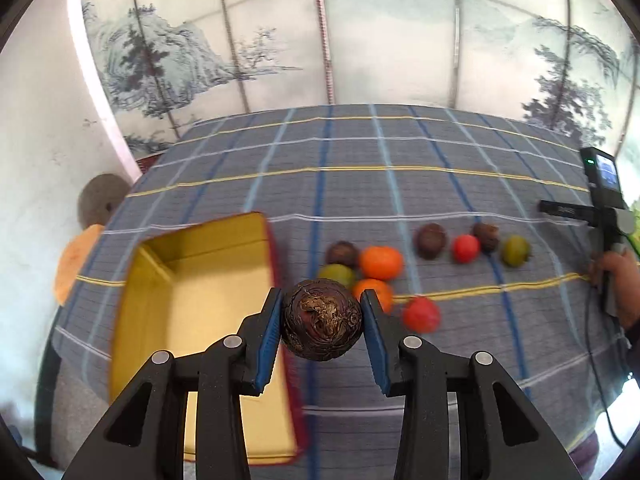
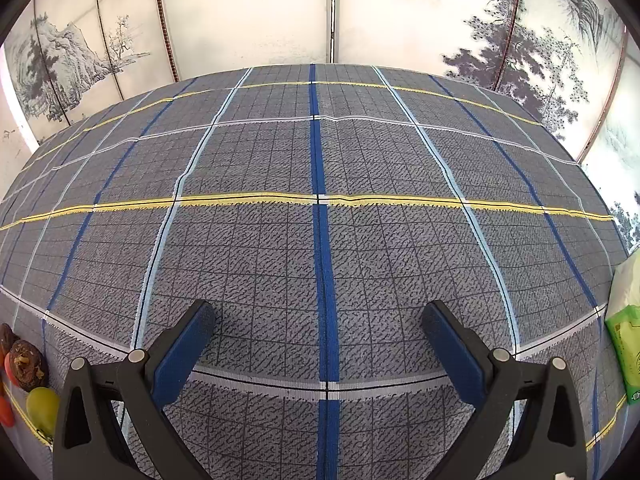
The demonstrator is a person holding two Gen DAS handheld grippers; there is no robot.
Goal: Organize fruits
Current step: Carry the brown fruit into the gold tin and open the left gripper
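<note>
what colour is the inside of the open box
Yellow inside the open cardboard box; clearest in the left wrist view.

A dark brown, wrinkled round fruit [image 1: 322, 319] sits off the cloth, clamped between two blue pads, just right of an open box [image 1: 200, 320] with a yellow inside and a red rim. Beyond it lie two orange fruits [image 1: 380, 262], a green one [image 1: 338, 274], a brown one [image 1: 342, 253] and a red one [image 1: 421, 314] clustered together. Farther right lie a brown [image 1: 431, 240], a red [image 1: 465, 248], another brown [image 1: 486, 236] and a green fruit [image 1: 515, 250] in a row.
</note>
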